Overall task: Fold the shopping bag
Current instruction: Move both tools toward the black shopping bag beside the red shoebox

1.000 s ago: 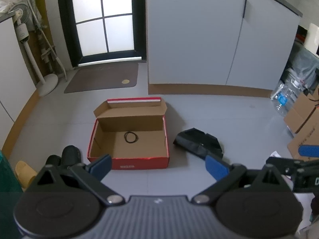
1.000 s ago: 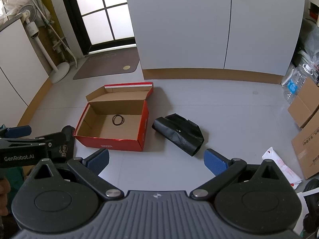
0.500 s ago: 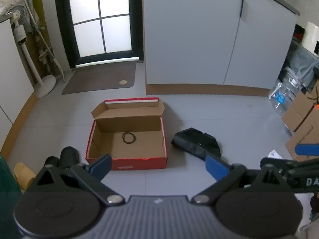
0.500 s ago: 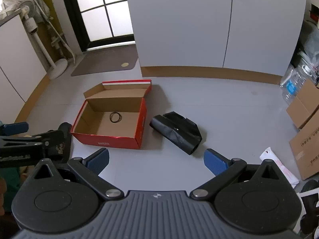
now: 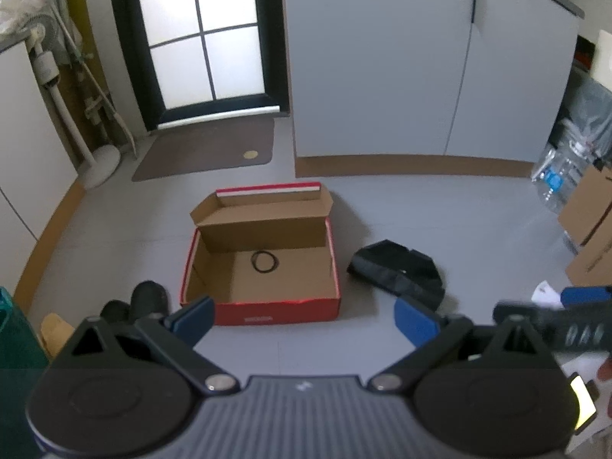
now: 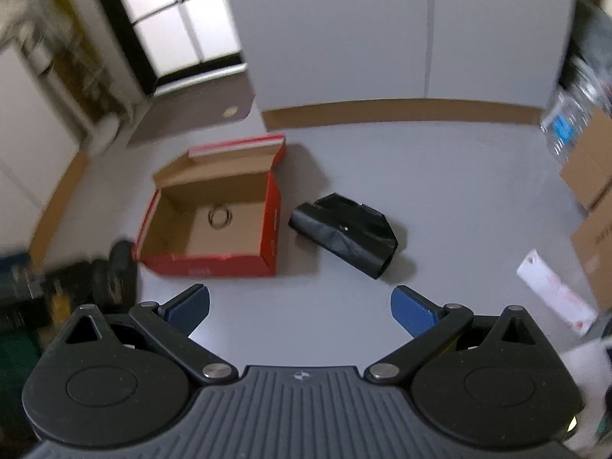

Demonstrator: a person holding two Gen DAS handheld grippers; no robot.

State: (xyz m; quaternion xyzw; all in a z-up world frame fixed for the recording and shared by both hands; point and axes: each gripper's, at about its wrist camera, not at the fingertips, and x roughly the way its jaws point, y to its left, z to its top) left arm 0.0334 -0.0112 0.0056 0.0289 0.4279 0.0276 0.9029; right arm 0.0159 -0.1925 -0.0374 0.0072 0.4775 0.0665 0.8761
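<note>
Hovering apart, left claw [image 5: 302, 319]; right claw [image 6: 300, 310] splayed

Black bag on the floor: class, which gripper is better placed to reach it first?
Probably right. The bag lies nearly ahead of the open right gripper; from the left gripper it sits off to the right.

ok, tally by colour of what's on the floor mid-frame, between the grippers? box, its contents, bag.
Red: 1, open shoebox
Black: 2, crumpled shopping bag on the floor to the right of the box, and band loop inside the box
Total: 3
</note>
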